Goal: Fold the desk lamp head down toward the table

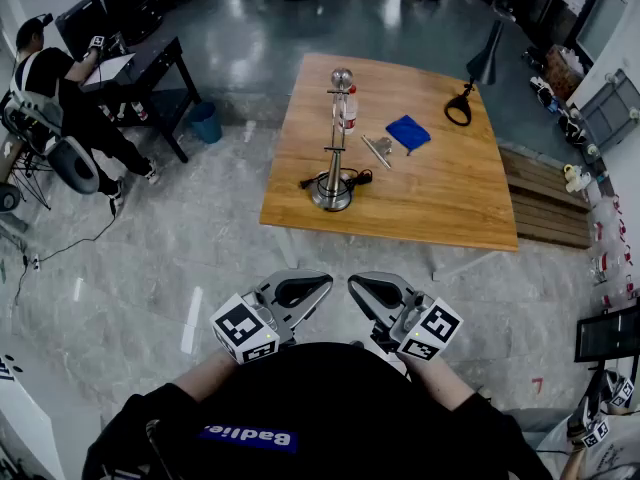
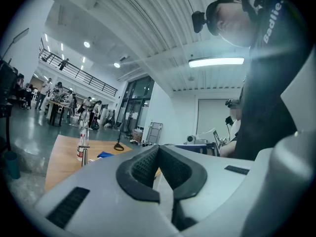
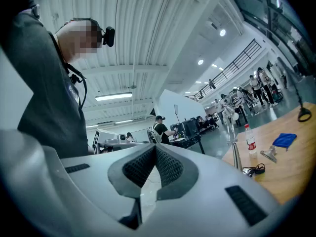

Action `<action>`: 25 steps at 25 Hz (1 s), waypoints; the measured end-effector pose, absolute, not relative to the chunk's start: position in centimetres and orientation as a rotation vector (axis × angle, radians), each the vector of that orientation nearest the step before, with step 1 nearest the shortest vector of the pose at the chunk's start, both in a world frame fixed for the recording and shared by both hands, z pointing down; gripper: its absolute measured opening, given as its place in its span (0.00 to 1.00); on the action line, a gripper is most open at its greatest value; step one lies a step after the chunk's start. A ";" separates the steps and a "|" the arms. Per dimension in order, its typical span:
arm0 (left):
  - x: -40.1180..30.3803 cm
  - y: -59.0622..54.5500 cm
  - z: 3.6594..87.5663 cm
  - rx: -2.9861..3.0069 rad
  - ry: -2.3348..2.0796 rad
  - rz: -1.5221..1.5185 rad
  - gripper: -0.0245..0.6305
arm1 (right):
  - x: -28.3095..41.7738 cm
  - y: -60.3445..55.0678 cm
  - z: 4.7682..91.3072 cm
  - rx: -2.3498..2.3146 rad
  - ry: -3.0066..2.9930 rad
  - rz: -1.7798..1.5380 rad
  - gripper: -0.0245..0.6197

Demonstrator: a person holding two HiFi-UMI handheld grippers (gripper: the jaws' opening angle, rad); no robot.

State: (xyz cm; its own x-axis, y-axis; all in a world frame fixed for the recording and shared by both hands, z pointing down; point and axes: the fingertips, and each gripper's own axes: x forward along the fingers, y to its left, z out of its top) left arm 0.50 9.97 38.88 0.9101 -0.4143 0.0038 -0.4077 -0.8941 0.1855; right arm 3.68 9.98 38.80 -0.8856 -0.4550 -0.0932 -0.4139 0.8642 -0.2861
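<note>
A silver desk lamp (image 1: 333, 158) stands upright on the wooden table (image 1: 440, 203), its round base (image 1: 331, 194) near the front left and its ball-shaped head (image 1: 342, 77) at the top. It also shows as the silver lamp (image 2: 83, 138) and the lamp (image 3: 232, 132). A black lamp (image 1: 478, 73) with a ring base stands at the table's far right corner. My left gripper (image 1: 297, 294) (image 2: 158, 148) and right gripper (image 1: 381, 294) (image 3: 154, 148) are held close to my body, well short of the table. Both are shut and hold nothing.
On the table lie a blue cloth (image 1: 408, 132), a metal clip (image 1: 377, 148), a bottle (image 1: 350, 108) behind the lamp and a black cable (image 1: 358, 179). A blue bin (image 1: 205, 122) and a seated person (image 1: 45, 88) at a dark desk are to the left. Wooden planks (image 1: 545, 203) lie to the right.
</note>
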 end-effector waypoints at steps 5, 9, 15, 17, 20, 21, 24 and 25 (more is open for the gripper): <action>0.6 9.7 39.0 2.907 -0.633 -0.045 0.05 | 3.8 9.8 38.7 -0.673 2.884 -0.384 0.05; 0.9 9.7 38.8 2.894 -0.640 -0.043 0.05 | 4.1 9.8 38.8 -0.675 2.883 -0.388 0.05; 1.4 9.4 39.3 2.892 -0.651 -0.028 0.05 | 4.8 9.4 38.7 -0.679 2.891 -0.348 0.05; 1.8 9.1 39.3 2.892 -0.656 -0.019 0.05 | 5.2 9.1 38.6 -0.690 2.908 -0.305 0.05; 2.7 8.9 38.9 2.895 -0.663 -0.016 0.05 | 6.0 8.7 38.5 -0.680 2.927 -0.262 0.05; 3.1 8.8 38.8 2.899 -0.667 -0.014 0.05 | 6.3 8.6 38.5 -0.673 2.930 -0.255 0.05; 4.4 8.6 38.8 2.911 -0.684 -0.005 0.05 | 7.4 8.2 38.8 -0.645 2.932 -0.249 0.05; 4.8 8.4 38.8 2.917 -0.696 -0.003 0.05 | 7.7 8.0 38.8 -0.633 2.934 -0.244 0.05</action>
State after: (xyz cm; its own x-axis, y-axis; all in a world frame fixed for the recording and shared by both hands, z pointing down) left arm 4.80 8.43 38.75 0.8927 -0.4496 0.0314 -0.4493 -0.8825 0.1389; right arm 7.74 7.96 38.79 -0.9035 -0.4186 -0.0925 -0.3976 0.8989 -0.1842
